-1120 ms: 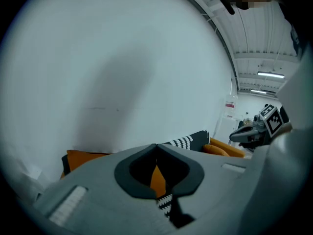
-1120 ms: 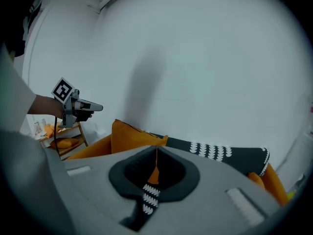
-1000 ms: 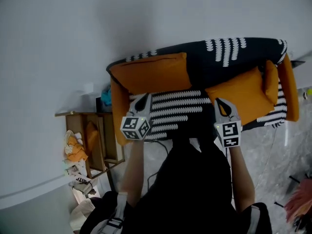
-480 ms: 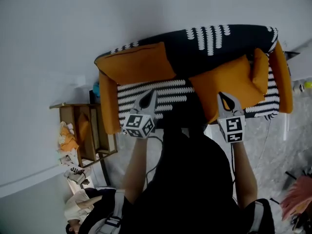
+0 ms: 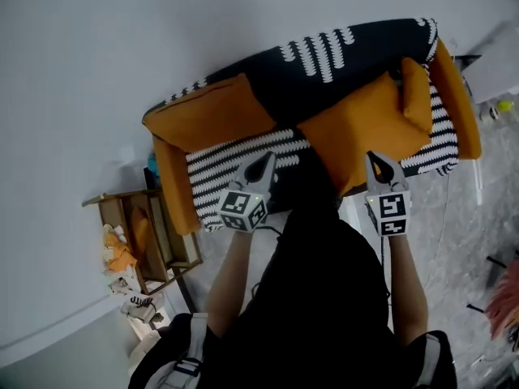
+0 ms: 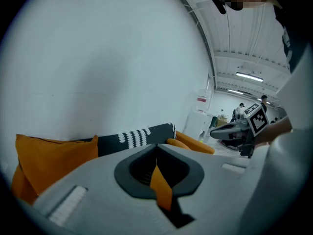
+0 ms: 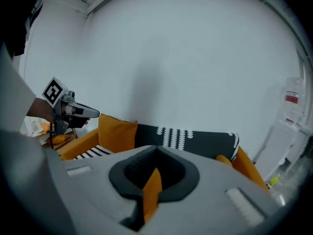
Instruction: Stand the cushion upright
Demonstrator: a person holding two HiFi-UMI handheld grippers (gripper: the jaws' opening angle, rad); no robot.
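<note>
the orange cushion (image 5: 362,128) lies low on the seat of the sofa (image 5: 340,55), right of centre in the head view. it is a plain, plump square with one corner pointing down the frame toward the person. a smaller orange pillow (image 5: 414,96) rests at its upper right edge. a second orange cushion (image 5: 212,113) stands against the black backrest at the sofa's left end. the sofa cover is black with rows of white marks, and the arms are orange. the left gripper (image 5: 265,159) shows against the striped seat, just left of the low cushion. the right gripper (image 5: 375,159) shows against that cushion's lower edge. both grippers have their jaws pressed together, with nothing between them.
</note>
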